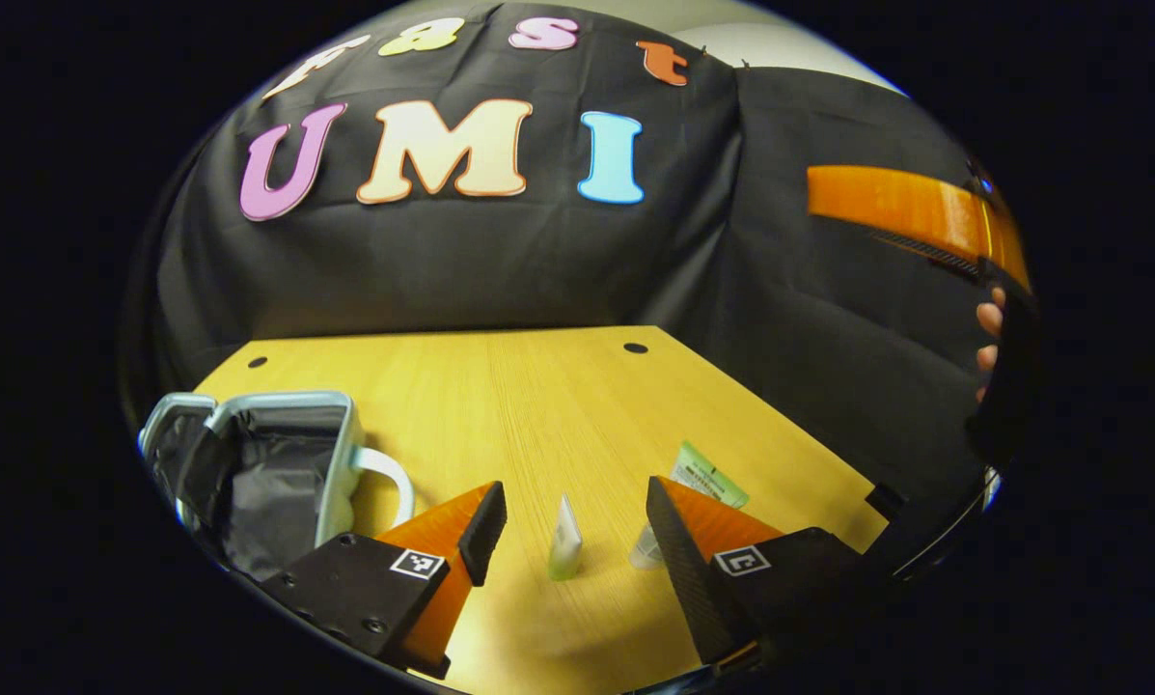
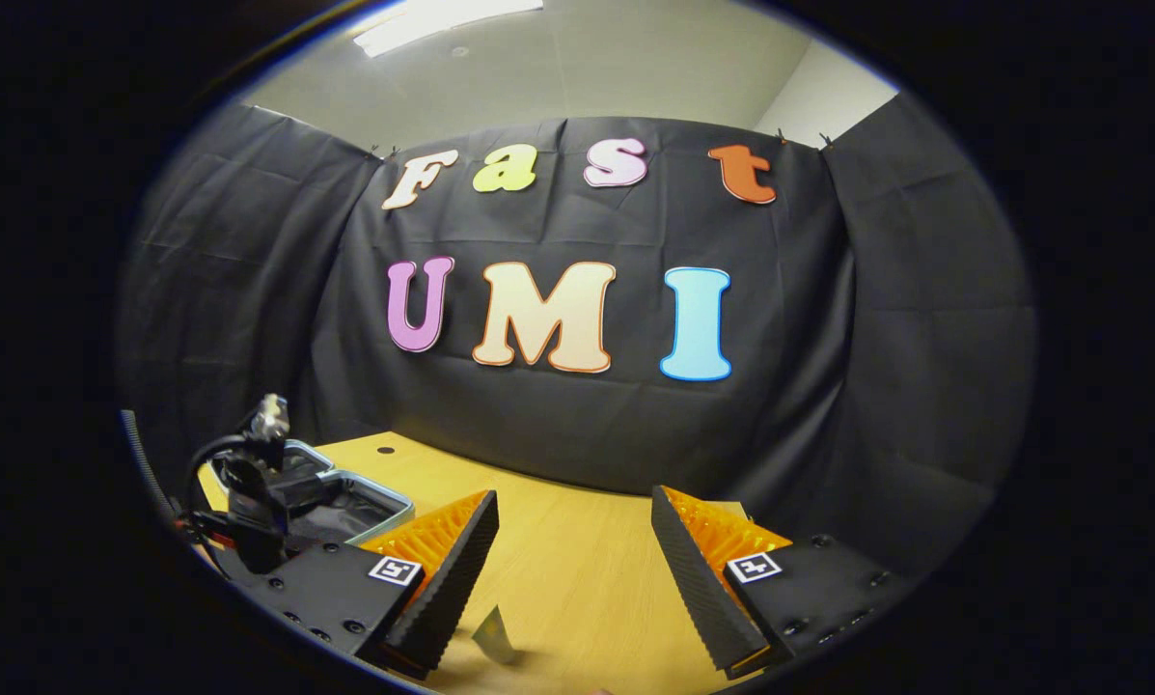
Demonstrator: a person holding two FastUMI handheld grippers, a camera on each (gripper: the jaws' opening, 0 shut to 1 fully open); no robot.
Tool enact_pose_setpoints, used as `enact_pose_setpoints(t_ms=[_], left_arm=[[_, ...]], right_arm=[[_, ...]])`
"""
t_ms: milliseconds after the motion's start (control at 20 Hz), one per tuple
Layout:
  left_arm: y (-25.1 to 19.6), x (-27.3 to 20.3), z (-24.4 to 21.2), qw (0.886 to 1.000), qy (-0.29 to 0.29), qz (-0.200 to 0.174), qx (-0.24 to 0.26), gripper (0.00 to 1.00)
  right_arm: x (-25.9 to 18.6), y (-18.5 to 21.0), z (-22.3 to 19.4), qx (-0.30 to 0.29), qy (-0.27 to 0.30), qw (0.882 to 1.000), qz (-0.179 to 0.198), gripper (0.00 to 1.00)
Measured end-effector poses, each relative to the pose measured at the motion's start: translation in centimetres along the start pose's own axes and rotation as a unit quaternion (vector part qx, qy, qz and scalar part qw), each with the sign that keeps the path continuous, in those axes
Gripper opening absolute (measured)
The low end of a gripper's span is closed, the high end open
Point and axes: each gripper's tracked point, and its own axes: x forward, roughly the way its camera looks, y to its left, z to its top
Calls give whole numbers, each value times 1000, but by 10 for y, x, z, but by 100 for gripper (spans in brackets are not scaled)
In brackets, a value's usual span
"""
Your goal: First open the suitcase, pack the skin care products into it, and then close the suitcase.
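Suitcase sits open at the left end of the wooden bench, dark lining showing inside and its pale handle sticking out toward the middle. In the left gripper view the left claw is spread wide with nothing in it, hanging just above the bench. Right between its fingers, a bit further out, a small white tube stands upright on the wood. Next to that there's a clear little bottle half hidden behind the right finger, and a flat green-and-white sachet lying just behind it.

Over at the right edge of that view you can see a hand wrapped round the other gripper's body.

In the right gripper view the right claw is also wide open and empty, sitting higher up. A small pale packet stands on the bench near its left finger, and the suitcase is off to the left, with the other gripper's dark body and cable in front of it
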Motion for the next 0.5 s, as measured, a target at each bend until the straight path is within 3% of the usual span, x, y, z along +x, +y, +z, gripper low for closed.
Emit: enact_pose_setpoints(t_ms=[350, 400, 450, 500], left_arm=[[4, 33, -57, 998, 51, 7, -22, 49], [5, 35, -63, 998, 60, 8, -23, 51], [5, 36, -68, 997, 66, 8, -25, 35], [5, 35, -70, 997, 72, 8, -29, 30]], right_arm=[[-4, 0, -24, -18, 29, 999, 8, 99], [-5, 2, -27, -17, 31, 999, 12, 99], [-6, 6, -31, -15, 32, 999, 18, 99], [-7, 9, -35, -12, 34, 999, 23, 99]])
